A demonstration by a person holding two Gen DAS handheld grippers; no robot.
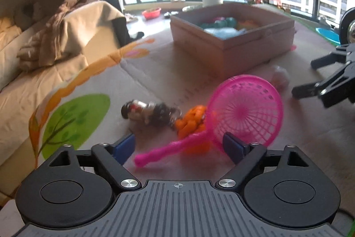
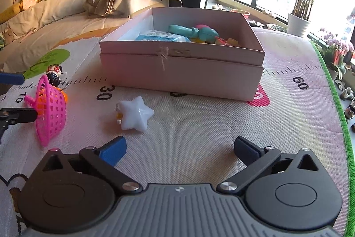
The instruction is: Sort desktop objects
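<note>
A: Where is the pink plastic scoop net with the long handle (image 1: 233,112) lying relative to the left gripper (image 1: 178,144)?

B: It is sitting right in front of it on the printed play mat (image 2: 199,126) covering the desk. The handle is running near-left to far-right, its free end lying between the spread blue fingers (image 1: 124,147), which are gripping nothing. The round basket is leaning up just past the right finger.

A: So the left one is nearer?

B: Clearly. The right gripper (image 2: 179,148) is hovering well right of the net, its fingers released too, and a white plastic star (image 2: 134,113) is lying just ahead and left of it.

A: Anything crowding the net?

B: An orange plastic toy (image 1: 192,120) is touching the handle on its far side, and a small dark figurine keychain (image 1: 147,112) is lying just left of that. I judge the fingers would need to close across the handle near its free end to avoid them.

A: And the route?

B: The open pale pink cardboard box (image 2: 182,72), already holding toys, is standing farther off, with bare mat between
</note>
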